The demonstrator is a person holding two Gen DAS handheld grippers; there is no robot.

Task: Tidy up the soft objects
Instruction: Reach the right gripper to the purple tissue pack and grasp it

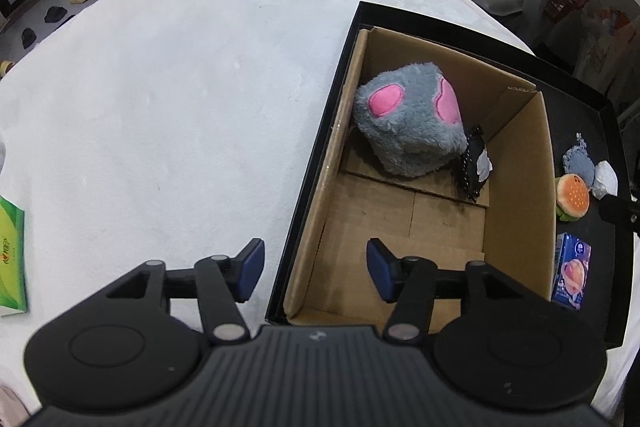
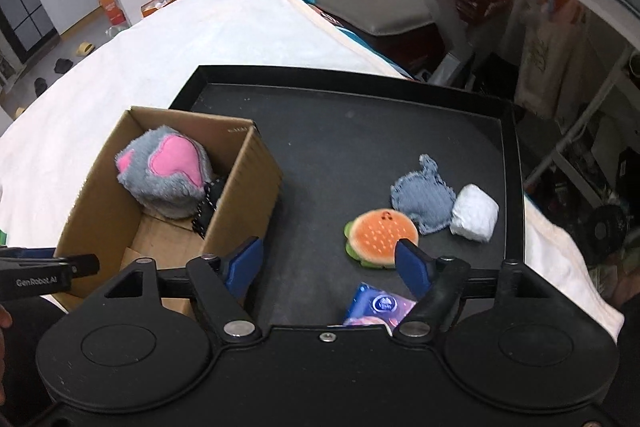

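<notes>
Plush first: the grey plush with pink patches (image 1: 410,119) sits in the far end of the cardboard box (image 1: 516,187), leaning against a small black studded item (image 1: 474,163) beside it, and we read those two as already sorted, since the box looks like the collecting bin. That box stands on the left part of the black tray (image 2: 352,131), which leaves the open tray floor as a holding area for what remains. Out there we see the burger toy (image 2: 380,237), the denim pouch (image 2: 424,201) touching a white wad (image 2: 474,213), and nearer us a blue carton (image 2: 378,307) partly hidden by the tool. Now the right gripper (image 2: 332,267) hangs over the tray with its jaws spread wide and nothing between the pads; the burger toy lies just ahead of its right finger, close enough that we would call it the likely next pick. Over on the other side, the left gripper (image 1: 316,271) hovers above the near left wall of the box, jaws parted about halfway and empty, one finger over the white cloth (image 1: 180,87) and one over the box floor, the plush well ahead of it. A green packet (image 1: 12,255) lies off at the cloth's edge.
</notes>
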